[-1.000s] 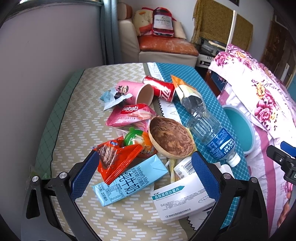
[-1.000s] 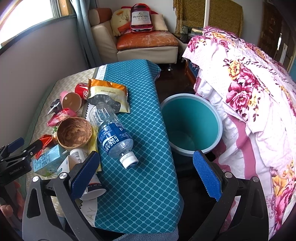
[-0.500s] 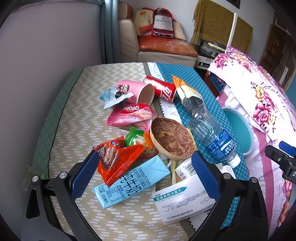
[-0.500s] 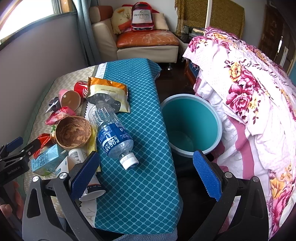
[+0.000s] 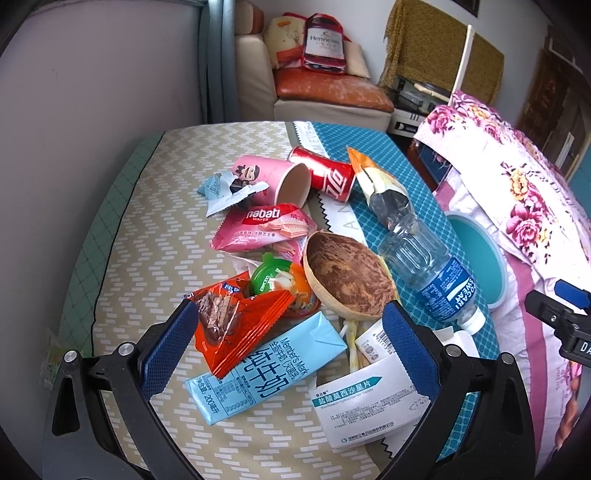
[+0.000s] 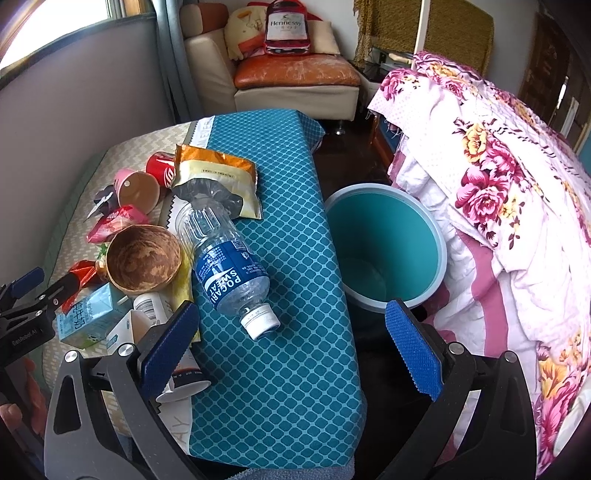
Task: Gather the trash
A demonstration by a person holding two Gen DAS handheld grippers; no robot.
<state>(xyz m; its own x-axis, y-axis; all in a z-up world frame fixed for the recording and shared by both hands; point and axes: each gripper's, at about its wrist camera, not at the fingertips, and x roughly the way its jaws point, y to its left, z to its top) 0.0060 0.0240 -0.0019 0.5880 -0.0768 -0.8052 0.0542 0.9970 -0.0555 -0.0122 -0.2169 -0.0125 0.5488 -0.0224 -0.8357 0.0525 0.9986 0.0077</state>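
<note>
Left tongs (image 5: 288, 325) gaped wide, holding nothing, poised above the near end of the litter: red wrapper (image 5: 236, 325) overlapping the milk carton (image 5: 266, 369). Right tongs (image 6: 291, 332) were equally wide and empty, near the capped water bottle (image 6: 225, 258) lying on the teal surface (image 6: 280, 369). The bin (image 6: 384, 254) stood on the floor just right of it, empty as far as seen. Judgement: take the top wrapper first, pinching its crimped edge, so the carton beneath is not dragged.

Floral quilt (image 6: 498, 192) at right; sofa (image 6: 295, 79) beyond table, Hennessy cushion (image 6: 286, 27) on it.
</note>
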